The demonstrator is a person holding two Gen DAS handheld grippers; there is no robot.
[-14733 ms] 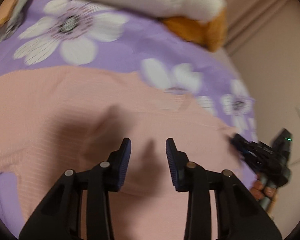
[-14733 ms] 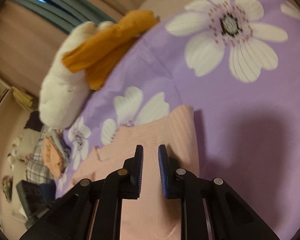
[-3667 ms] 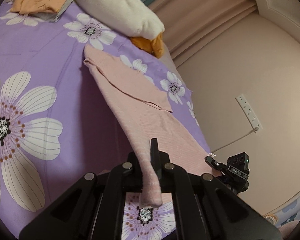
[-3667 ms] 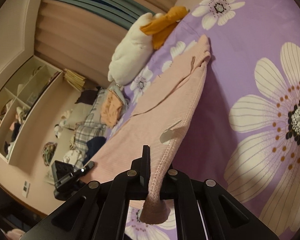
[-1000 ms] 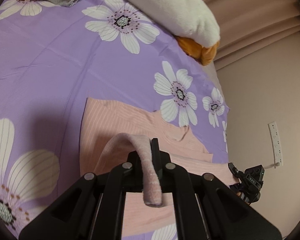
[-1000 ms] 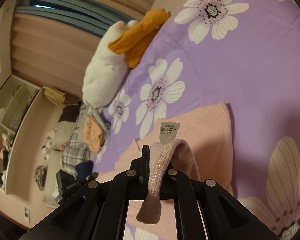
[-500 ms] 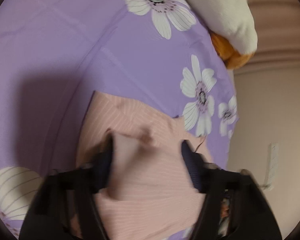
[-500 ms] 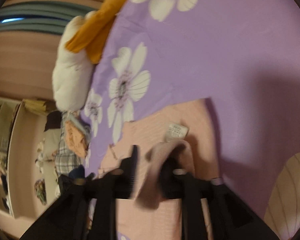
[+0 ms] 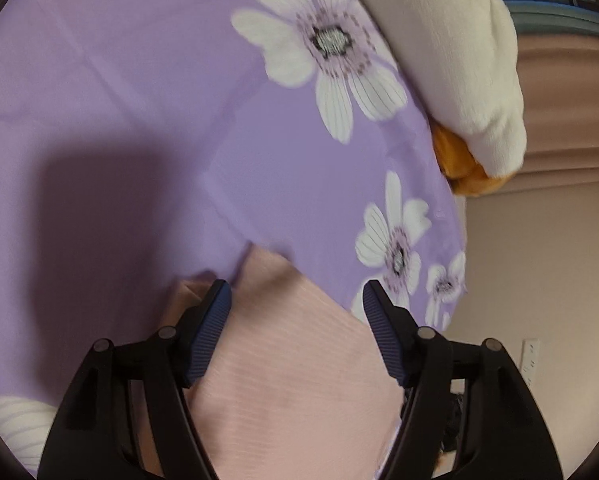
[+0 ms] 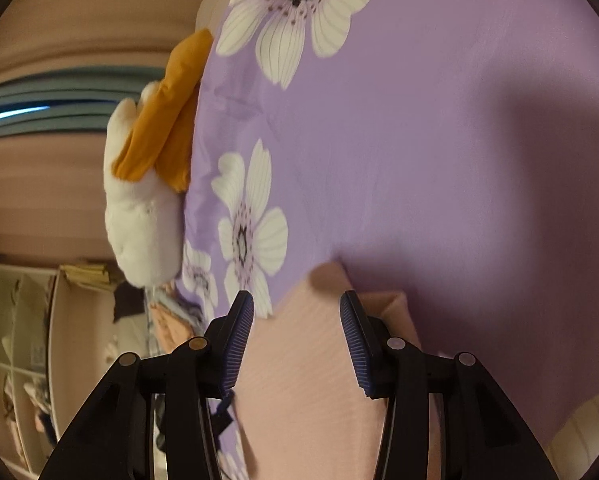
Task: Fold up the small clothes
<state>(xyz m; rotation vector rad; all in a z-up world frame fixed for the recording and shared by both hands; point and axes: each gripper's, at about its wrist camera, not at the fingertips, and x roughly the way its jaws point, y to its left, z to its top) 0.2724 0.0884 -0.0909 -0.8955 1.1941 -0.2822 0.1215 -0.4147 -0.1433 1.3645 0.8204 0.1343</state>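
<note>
Left wrist view, purple flowered bedsheet (image 9: 147, 92), pink garment (image 9: 295, 364) beneath released left tongs (image 9: 297, 300), right tongs (image 10: 296, 310) opening, nothing gripped

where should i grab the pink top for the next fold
Probably at its far corners. The pink top lies flat on the purple flowered sheet, so only the edges offer a bite. The left gripper and right gripper, whose jaws are opening, both stand empty above it; each could come in low over the sheet and pinch the layered edge.
</note>
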